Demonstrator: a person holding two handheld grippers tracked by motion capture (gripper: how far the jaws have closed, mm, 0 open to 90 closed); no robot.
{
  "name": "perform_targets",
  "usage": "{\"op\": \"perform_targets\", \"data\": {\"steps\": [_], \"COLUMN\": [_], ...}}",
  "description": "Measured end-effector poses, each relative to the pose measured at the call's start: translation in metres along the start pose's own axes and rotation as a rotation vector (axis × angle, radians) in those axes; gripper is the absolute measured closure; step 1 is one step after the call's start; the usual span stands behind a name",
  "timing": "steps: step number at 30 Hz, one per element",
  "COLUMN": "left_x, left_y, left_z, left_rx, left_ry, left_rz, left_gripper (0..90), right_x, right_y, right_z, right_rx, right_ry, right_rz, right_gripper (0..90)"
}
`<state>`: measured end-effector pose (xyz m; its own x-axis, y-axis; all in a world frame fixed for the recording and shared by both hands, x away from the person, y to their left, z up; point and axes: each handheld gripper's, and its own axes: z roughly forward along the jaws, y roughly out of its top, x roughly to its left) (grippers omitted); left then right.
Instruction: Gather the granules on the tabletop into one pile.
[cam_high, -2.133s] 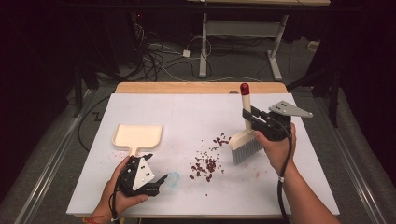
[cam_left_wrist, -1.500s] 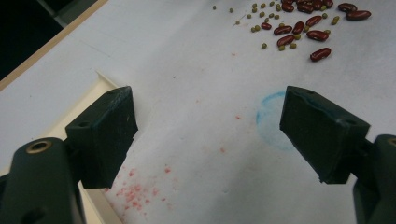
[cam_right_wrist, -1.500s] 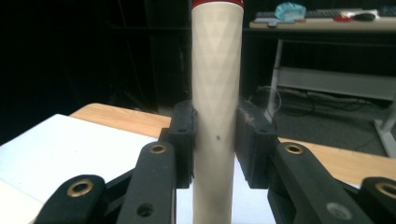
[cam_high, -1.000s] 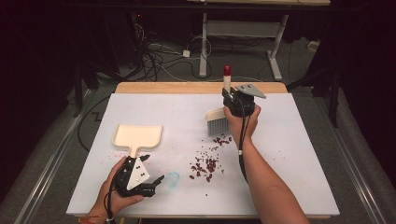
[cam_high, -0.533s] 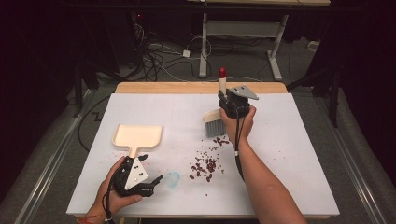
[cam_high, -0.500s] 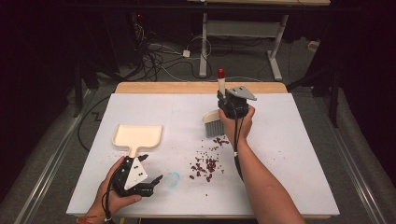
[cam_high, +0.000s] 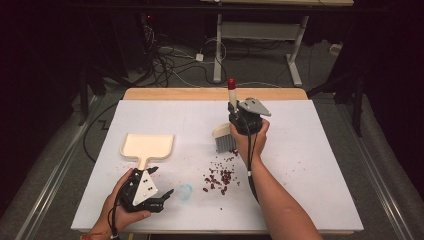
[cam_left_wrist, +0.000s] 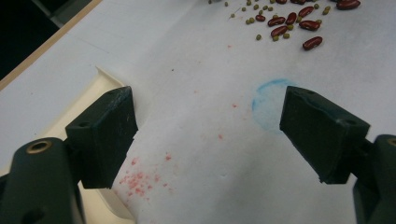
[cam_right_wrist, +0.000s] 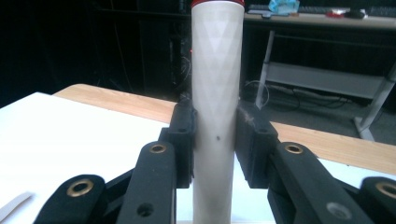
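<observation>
A small brush (cam_high: 224, 137) with a cream handle (cam_right_wrist: 216, 93) and a red tip stands upright on the white table, bristles down, just beyond a scatter of red beans (cam_high: 220, 176). My right gripper (cam_high: 239, 120) is shut on the brush's handle; both pads press its sides in the right gripper view. A cream dustpan (cam_high: 148, 146) lies at the left, handle toward the front. My left gripper (cam_high: 167, 194) rests on the table beside that handle, open, with bare table and a blue ring mark (cam_left_wrist: 271, 98) between its pads. The dustpan's edge (cam_left_wrist: 70, 116) runs behind its left pad.
The white table top (cam_high: 320, 150) has free room at the right and back left. A wooden strip (cam_high: 175, 93) borders its far edge. Beyond it lie cables and a desk frame (cam_high: 260, 35) on the floor. Pink specks (cam_left_wrist: 140, 179) dot the surface near the left gripper.
My right gripper has carried the brush from the table's right side to the far side of the beans, then a little left and down. The left gripper has stayed put.
</observation>
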<state>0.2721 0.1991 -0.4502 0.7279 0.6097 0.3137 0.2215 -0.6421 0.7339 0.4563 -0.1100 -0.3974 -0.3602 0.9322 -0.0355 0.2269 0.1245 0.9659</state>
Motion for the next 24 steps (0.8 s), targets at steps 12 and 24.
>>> {"op": "perform_targets", "data": {"steps": [12, 24], "left_x": [-0.006, -0.007], "left_y": [0.005, 0.006], "left_z": [0.004, 0.004], "left_rx": [0.012, 0.021], "left_ry": [-0.010, -0.010], "left_rz": [0.027, 0.036], "left_gripper": [18.2, 18.2], "right_x": [0.013, 0.003], "right_y": [-0.009, 0.012], "right_z": [-0.037, -0.053], "right_rx": [-0.016, -0.045], "right_ry": [0.065, 0.149], "right_rz": [0.028, 0.059], "right_gripper": [70.7, 70.7]}}
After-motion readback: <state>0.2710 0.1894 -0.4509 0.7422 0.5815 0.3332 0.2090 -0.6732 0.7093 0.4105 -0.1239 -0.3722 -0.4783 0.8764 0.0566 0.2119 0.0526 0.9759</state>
